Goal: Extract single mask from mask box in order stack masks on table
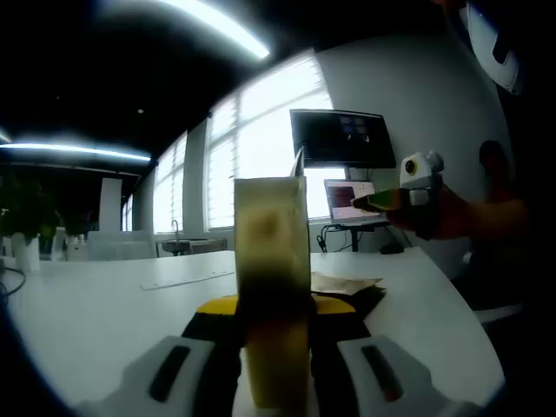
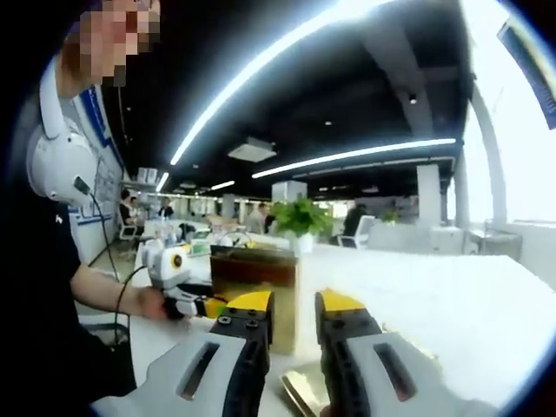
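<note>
At the lower centre of the left gripper view, the left gripper (image 1: 276, 369) stands closed on the mask box (image 1: 272, 261), a tall yellowish carton that rises upright between its jaws and blocks the middle of the frame. Behind the box, just right of centre, some flat brownish packets (image 1: 347, 284) lie on the white table (image 1: 104, 304); they may be masks already laid down, though I cannot tell how many or whether they form a stack. Farther right, the right gripper (image 1: 387, 201) hangs above the table, held in a hand; whether it carries anything is unclear from here.

Across in the right gripper view, a person sits at the left edge, and the left gripper (image 2: 187, 300) shows at lower left beside the mask box (image 2: 256, 278), seen here as a gold-brown carton near centre. The right gripper's (image 2: 294, 334) jaws stand a little apart at the bottom, with nothing visibly between the tips; a flat shiny packet (image 2: 304, 391) lies low between them, on the table as far as I can judge.

My reading: the box is steadied, at least one packet seems to be out, and more pulling and stacking remains. What the box contains is hidden.
</note>
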### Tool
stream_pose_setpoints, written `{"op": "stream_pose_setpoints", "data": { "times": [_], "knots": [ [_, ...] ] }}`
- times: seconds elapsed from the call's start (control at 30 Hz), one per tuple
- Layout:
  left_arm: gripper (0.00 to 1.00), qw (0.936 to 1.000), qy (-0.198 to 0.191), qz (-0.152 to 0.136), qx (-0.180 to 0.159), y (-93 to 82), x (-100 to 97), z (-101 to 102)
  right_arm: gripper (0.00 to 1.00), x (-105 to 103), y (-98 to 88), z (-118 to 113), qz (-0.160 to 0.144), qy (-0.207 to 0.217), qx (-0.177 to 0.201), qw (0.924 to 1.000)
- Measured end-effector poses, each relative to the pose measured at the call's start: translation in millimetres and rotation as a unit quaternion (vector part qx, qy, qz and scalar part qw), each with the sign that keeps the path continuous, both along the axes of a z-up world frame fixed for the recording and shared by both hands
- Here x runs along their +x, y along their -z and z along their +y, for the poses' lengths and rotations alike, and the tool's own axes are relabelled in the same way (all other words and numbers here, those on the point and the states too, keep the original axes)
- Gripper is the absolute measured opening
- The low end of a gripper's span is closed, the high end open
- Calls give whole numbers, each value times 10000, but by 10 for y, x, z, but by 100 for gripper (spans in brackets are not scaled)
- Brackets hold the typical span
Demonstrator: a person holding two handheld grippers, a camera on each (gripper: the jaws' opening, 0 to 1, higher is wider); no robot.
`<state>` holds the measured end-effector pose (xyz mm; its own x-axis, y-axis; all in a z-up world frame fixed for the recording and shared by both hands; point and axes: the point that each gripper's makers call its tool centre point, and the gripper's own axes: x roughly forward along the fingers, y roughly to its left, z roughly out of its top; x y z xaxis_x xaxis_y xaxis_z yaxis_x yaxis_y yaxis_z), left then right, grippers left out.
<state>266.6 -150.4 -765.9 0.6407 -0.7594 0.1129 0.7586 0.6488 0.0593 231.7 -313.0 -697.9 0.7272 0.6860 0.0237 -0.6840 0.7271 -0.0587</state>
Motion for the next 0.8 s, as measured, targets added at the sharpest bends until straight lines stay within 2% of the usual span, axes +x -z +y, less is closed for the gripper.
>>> {"op": "stream_pose_setpoints", "data": {
  "times": [0.1, 0.23, 0.4, 0.6, 0.7, 0.8],
  "knots": [
    [32, 10000, 4, -1, -1, -1, 0, -1, 21, 32, -19, -16, -32, 68, -111, 9999],
    [32, 10000, -1, -4, 1, -1, 0, -1, 18, 57, -84, -14, -47, 29, -183, 9998],
    [32, 10000, -12, -2, 4, 0, 1, 0, 22, 87, -177, 56, 36, -160, -307, 9994],
    [32, 10000, 0, -1, 1, 0, -4, -5, 23, 112, -306, 149, -28, -366, -665, 9971],
    [32, 10000, -4, 23, -16, 1, 0, -1, 24, 131, -344, 201, -90, -472, -1040, 9934],
    [31, 9998, -33, 166, -117, 2, 22, 20, 24, 166, -444, 240, -169, -520, -1133, 9921]
  ]
}}
